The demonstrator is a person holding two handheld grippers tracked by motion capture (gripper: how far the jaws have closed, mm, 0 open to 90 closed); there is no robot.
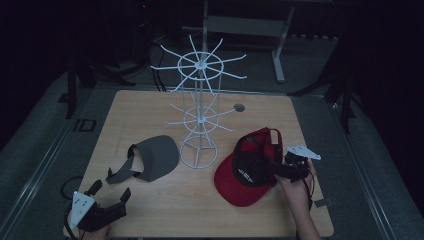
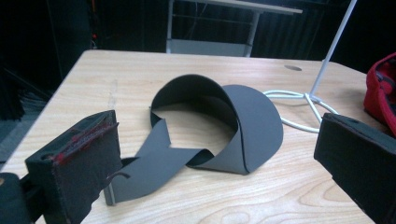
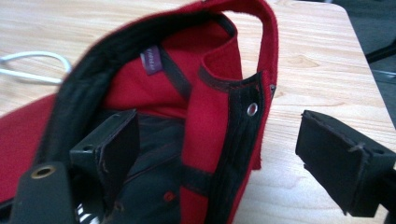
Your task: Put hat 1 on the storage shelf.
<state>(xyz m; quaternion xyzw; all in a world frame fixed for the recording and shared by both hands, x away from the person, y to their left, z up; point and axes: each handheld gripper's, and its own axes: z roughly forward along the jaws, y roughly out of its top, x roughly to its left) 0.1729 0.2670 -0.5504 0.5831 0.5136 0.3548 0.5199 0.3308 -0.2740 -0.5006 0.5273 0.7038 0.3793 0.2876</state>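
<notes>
A red cap (image 1: 240, 187) with a black lining lies upside down on the right of the wooden table (image 1: 145, 107). My right gripper (image 1: 278, 168) stands open across the cap's (image 3: 210, 60) rear wall by the snap strap. One jaw is inside the crown and the other outside; in the right gripper view that gripper (image 3: 224, 140) has not closed on the fabric. A grey visor (image 1: 159, 156) with a loose strap lies left of centre. Near the table's front left corner my left gripper (image 1: 111, 191) is open, a little short of the visor (image 2: 254, 119), and in its own view the left gripper (image 2: 215, 135) holds nothing.
A white wire rack (image 1: 200, 117) with two rings of hooks stands mid-table between visor and cap; its ring base (image 2: 299, 100) lies just right of the visor. A round cable hole (image 1: 239, 107) sits behind it. A metal frame (image 1: 240, 25) stands beyond the table.
</notes>
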